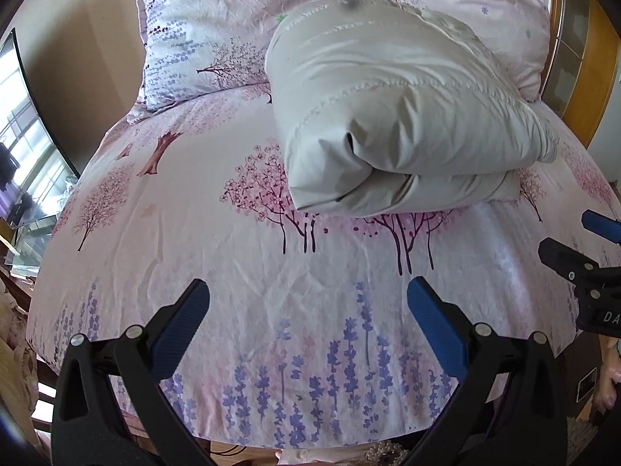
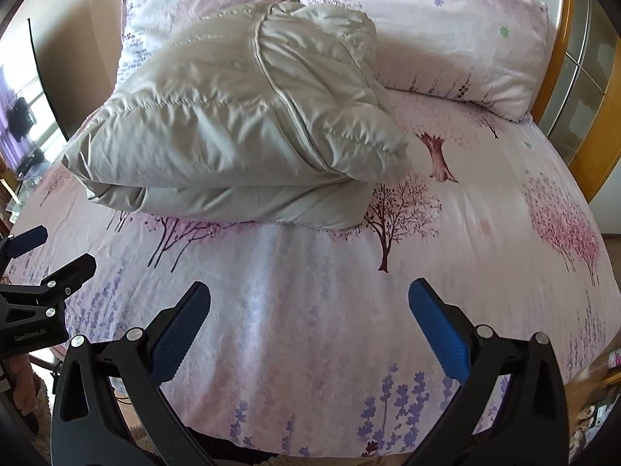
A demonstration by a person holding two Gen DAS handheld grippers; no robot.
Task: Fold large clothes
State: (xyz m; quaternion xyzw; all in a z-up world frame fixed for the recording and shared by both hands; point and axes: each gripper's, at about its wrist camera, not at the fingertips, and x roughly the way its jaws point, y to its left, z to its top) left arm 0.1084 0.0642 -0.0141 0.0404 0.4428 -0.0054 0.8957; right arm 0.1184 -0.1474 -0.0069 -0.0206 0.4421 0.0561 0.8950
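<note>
Jacket [image 2: 240, 116], a pale quilted puffer, lies folded in a thick bundle mid-bed [image 2: 349, 291], at twelve o'clock from both grippers. We judge it light, springy, slick; best pinched at its stitched seams. Left gripper [image 1: 308, 310] and right gripper [image 2: 309, 310] hover empty, fingers apart.

Bed [image 1: 233, 272]: folded jacket [image 1: 388, 116], pillows [image 1: 202, 39]

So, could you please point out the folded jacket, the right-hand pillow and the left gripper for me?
folded jacket [image 2: 233, 124]: right wrist view, top quilted panel.
right-hand pillow [image 2: 458, 39]: right wrist view, middle of its cover.
left gripper [image 1: 308, 310]: left wrist view, midway between fingertips.
</note>
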